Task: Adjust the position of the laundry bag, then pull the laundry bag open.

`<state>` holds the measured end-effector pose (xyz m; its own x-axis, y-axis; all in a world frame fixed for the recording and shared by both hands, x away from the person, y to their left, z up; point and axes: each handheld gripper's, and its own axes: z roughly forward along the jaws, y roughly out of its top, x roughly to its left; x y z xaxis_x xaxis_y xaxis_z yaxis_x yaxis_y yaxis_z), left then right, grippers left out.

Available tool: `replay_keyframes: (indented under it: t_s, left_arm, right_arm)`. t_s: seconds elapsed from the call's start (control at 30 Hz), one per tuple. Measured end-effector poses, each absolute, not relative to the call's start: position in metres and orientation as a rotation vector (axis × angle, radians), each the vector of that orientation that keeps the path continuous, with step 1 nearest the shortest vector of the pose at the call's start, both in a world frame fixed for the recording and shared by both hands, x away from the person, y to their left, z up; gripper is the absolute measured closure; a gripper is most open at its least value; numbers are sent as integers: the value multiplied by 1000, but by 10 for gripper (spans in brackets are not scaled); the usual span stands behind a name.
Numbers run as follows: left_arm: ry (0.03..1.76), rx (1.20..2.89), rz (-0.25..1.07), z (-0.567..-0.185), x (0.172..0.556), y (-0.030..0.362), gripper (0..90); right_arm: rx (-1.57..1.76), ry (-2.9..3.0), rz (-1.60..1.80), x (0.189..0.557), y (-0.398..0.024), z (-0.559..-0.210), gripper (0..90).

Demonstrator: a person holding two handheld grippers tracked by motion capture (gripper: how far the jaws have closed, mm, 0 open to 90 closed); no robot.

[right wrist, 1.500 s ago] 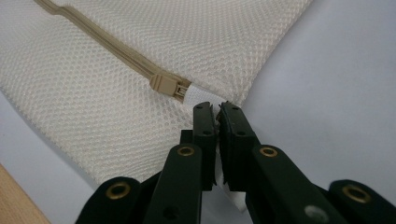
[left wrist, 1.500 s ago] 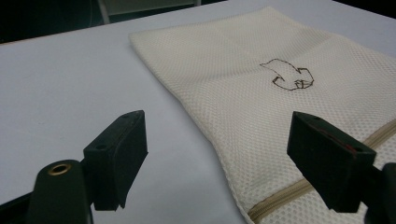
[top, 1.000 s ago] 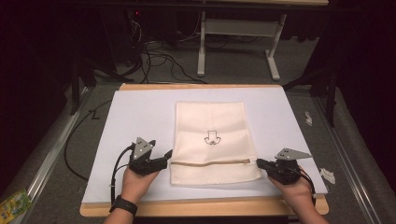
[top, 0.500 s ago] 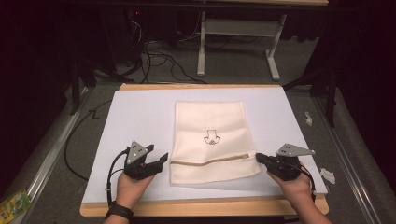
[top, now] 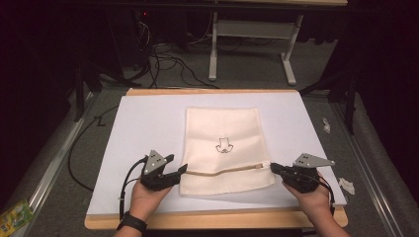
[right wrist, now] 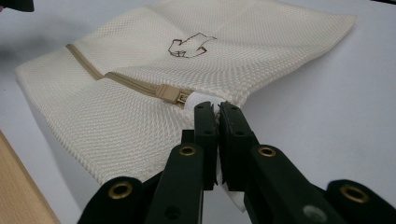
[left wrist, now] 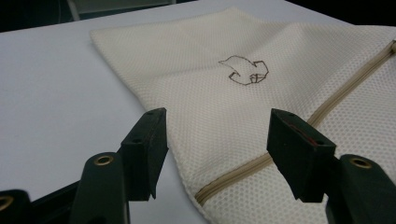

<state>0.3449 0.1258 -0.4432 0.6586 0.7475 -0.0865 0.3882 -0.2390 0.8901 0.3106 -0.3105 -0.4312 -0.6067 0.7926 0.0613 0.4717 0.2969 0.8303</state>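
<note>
A cream mesh bag (top: pixel 225 148) with a small dark line drawing lies flat on the white sheet (top: pixel 143 128). A tan zipper (top: pixel 227 171) runs across its near part. My left gripper (top: pixel 182 170) is at the bag's left edge by the zipper's end, open. In the left gripper view the left gripper (left wrist: pixel 215 135) has its jaws wide apart over the mesh bag (left wrist: pixel 261 93), touching nothing. My right gripper (top: pixel 274 168) is at the zipper's right end. The right gripper (right wrist: pixel 217 109) is shut on a white tab (right wrist: pixel 201 99) just past the zipper pull (right wrist: pixel 173 94).
The sheet covers a wooden table whose near edge (top: pixel 212 219) shows between the person's wrists. Small white scraps (top: pixel 346 185) lie right of the table. A green packet (top: pixel 15 215) lies on the floor at the lower left. Cables (top: pixel 163 59) and desk legs (top: pixel 289 59) stand beyond.
The left gripper drew back to the left, then came right again to the bag's edge. The zipper line now bows slightly. The right gripper has hardly moved.
</note>
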Motion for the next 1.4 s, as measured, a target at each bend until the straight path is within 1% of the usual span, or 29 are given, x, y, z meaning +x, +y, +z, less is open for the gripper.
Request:
replay_keyframes:
  t_s: [0.17,0.4,0.63,0.8,1.0,1.2,1.33,1.4]
  left_arm:
    - [906,1842,402,-446,347,116,358]
    - [861,1894,418,-448,343,99,354]
    - [870,1880,421,-446,343,98,363]
    - [873,1882,380,-445,347,90,386]
    - [849,1880,318,-438,348,68,395]
    - [794,1905,292,-433,348,41,406]
    - [775,1902,253,-436,350,20,420]
    - [761,1902,240,-436,349,11,442]
  right_arm:
    - [1117,2202,1225,309,-309,-430,880]
    - [1102,2204,1222,309,-309,-430,878]
    - [1093,2197,1226,309,-309,-430,879]
    - [1101,2190,1228,308,-309,-429,879]
    - [1106,2184,1240,306,-309,-427,879]
    - [1104,2178,1249,305,-309,-427,879]
    - [1098,2179,1250,305,-309,-426,879]
    - [1097,2180,1248,305,-309,-426,880]
